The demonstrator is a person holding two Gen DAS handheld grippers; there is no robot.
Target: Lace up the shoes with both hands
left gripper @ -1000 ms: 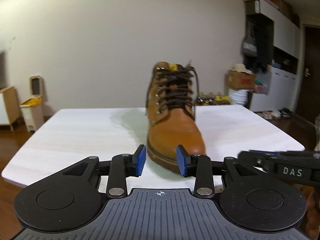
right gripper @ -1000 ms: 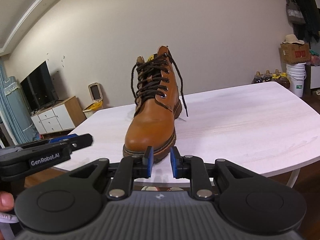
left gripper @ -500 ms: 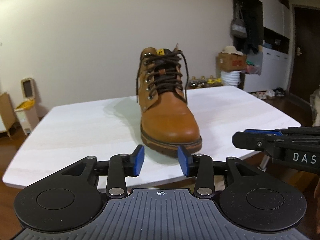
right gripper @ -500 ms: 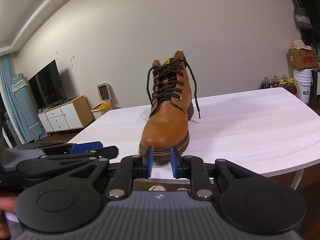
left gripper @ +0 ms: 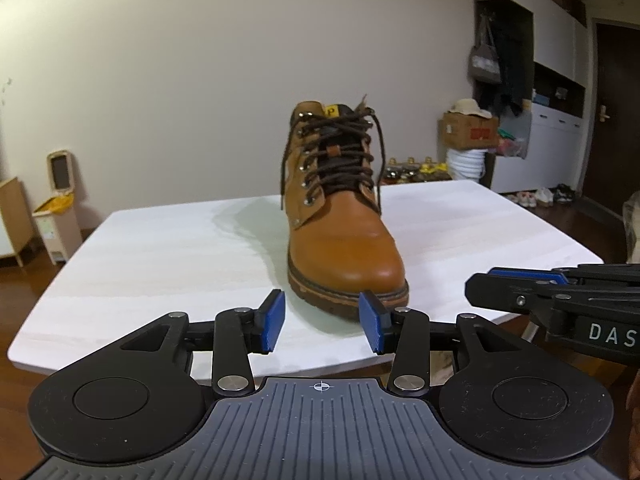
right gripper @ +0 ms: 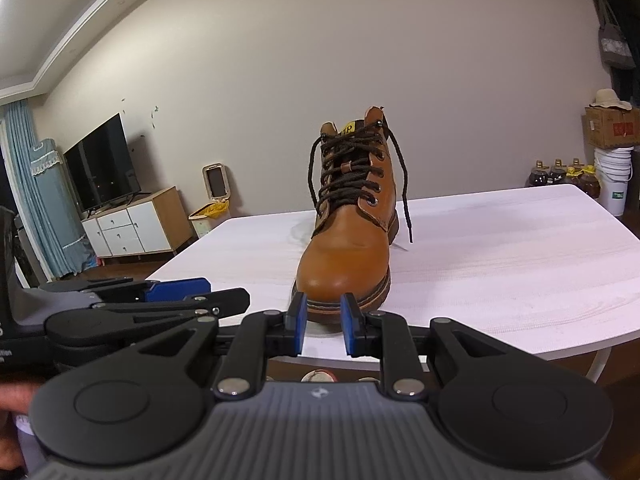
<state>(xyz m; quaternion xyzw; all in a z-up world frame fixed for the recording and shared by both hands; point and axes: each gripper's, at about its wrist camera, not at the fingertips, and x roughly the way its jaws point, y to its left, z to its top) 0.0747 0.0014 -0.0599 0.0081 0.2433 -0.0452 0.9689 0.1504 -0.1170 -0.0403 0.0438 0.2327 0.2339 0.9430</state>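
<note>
A tan leather boot (left gripper: 344, 240) with dark brown laces (left gripper: 340, 160) stands upright on the white table (left gripper: 160, 248), toe toward me. Its two lace ends hang loose down either side, the right one (right gripper: 404, 200) reaching the tabletop. My left gripper (left gripper: 322, 322) is open just short of the toe, with nothing between its blue pads. My right gripper (right gripper: 323, 324) is also open, with a narrower gap and nothing in it, in front of the boot's (right gripper: 348, 256) toe. Each gripper shows at the edge of the other's view, side by side off the table's near edge.
A TV (right gripper: 102, 168) on a low cabinet and a small bin (right gripper: 214, 196) stand behind the table on the left. On the right are boxes, a white bucket (right gripper: 614, 176), bottles on the floor and tall cupboards (left gripper: 556, 92). The table (right gripper: 500, 260) spreads wide on both sides of the boot.
The left jaws have spread a little wider. The boot now sits nearer the middle of the right wrist view, and the left gripper reaches further into that view.
</note>
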